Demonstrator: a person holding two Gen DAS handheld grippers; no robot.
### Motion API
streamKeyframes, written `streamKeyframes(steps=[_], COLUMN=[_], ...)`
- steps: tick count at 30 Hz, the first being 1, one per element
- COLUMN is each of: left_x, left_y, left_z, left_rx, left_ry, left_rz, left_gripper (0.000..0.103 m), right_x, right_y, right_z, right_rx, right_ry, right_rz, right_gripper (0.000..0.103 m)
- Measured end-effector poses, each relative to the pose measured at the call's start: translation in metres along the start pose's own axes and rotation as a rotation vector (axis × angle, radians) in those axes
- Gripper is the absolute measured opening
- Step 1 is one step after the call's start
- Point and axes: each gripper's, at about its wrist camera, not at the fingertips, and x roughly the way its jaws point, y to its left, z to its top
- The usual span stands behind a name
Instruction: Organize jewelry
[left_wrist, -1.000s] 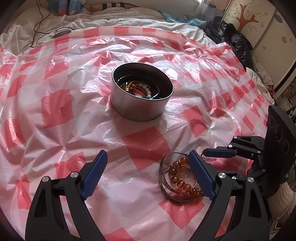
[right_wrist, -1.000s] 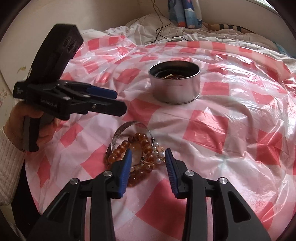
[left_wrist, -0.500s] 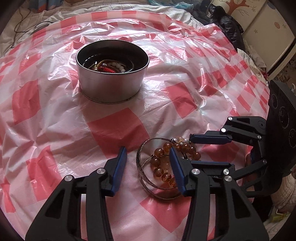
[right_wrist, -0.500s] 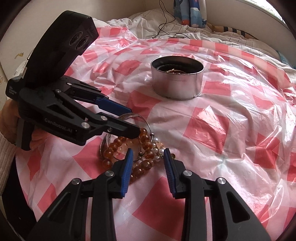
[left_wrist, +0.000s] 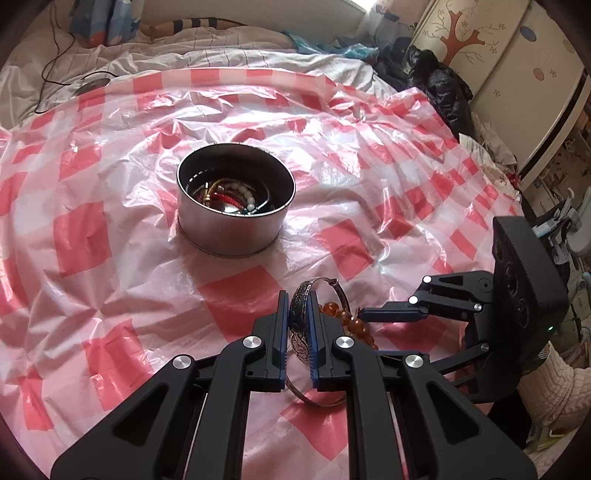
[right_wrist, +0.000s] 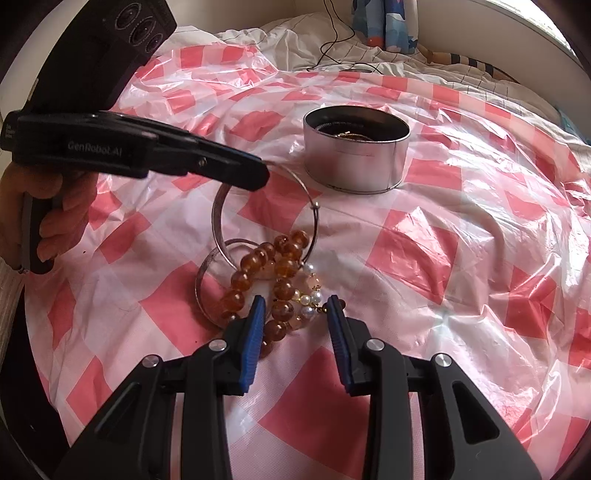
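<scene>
Since a second ago the left gripper (left_wrist: 298, 325) went from wide open to closing on a silver bangle (right_wrist: 221, 210) — tipped up off the pile now. Right gripper (right_wrist: 295, 314) hangs part open over the amber beads (right_wrist: 273, 273), gripping nothing. Tin (left_wrist: 236, 221) sits well apart — open plastic sheet (left_wrist: 110, 295) all around.

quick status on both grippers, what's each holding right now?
Left gripper: closing, fingers clamped on the silver bangle.
Right gripper: open, holding nothing, poised over the amber bead bracelet.
</scene>
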Motion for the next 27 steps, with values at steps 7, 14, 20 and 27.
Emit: streamKeyframes(steps=[7, 14, 20, 27], left_x=[-0.031, -0.044, -0.044, -0.047], left_y=[0.014, 0.033, 0.038, 0.040], left_z=[0.009, 0.012, 0.010, 0.010], left_rx=[-0.063, -0.114, -0.128, -0.145], left_ry=[-0.143, -0.181, -0.177, -0.190], left_rz=[0.021, 0.067, 0.089, 0.090], left_gripper=[0.008, 0.008, 0.008, 0.008], right_x=[0.003, -0.002, -0.017, -0.030], right_y=[0.001, -0.002, -0.016, 0.019], right_z=[0.000, 0.001, 0.004, 0.032], right_rx=[-0.006, -0.019, -0.035, -0.140], right_ry=[0.018, 0.017, 0.026, -0.107], right_rz=[-0.005, -0.023, -0.131, -0.019], right_gripper=[0.035, 0.046, 0.056, 0.055])
